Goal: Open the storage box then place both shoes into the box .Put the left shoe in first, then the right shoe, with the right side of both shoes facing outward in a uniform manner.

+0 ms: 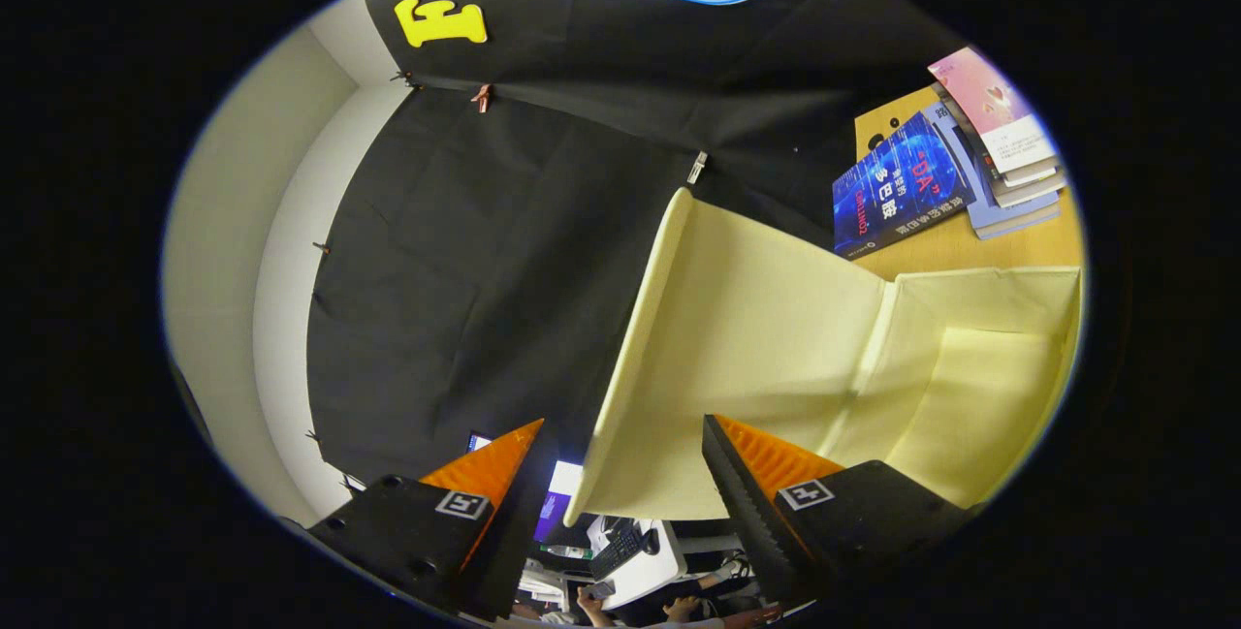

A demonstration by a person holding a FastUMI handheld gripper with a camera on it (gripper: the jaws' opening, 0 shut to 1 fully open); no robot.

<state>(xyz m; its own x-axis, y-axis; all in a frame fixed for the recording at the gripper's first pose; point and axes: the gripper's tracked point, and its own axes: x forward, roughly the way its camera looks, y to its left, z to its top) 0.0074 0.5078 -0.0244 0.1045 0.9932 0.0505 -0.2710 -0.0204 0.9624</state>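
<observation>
The hand-held gripper point(620, 455) stands open, its fingers well apart, with the free edge of the storage box's lid point(737, 319) passing between them, though whether either finger touches it cannot be told. The pale yellow lid is raised and looks like a thin, light, fairly stiff panel, probably best taken at this free edge. To the right, the storage box point(999, 367) rests on the counter point(931, 246), hinged to the lid. Beyond it lies a stack of books point(970, 164), near but clear of the lid's swing.
</observation>
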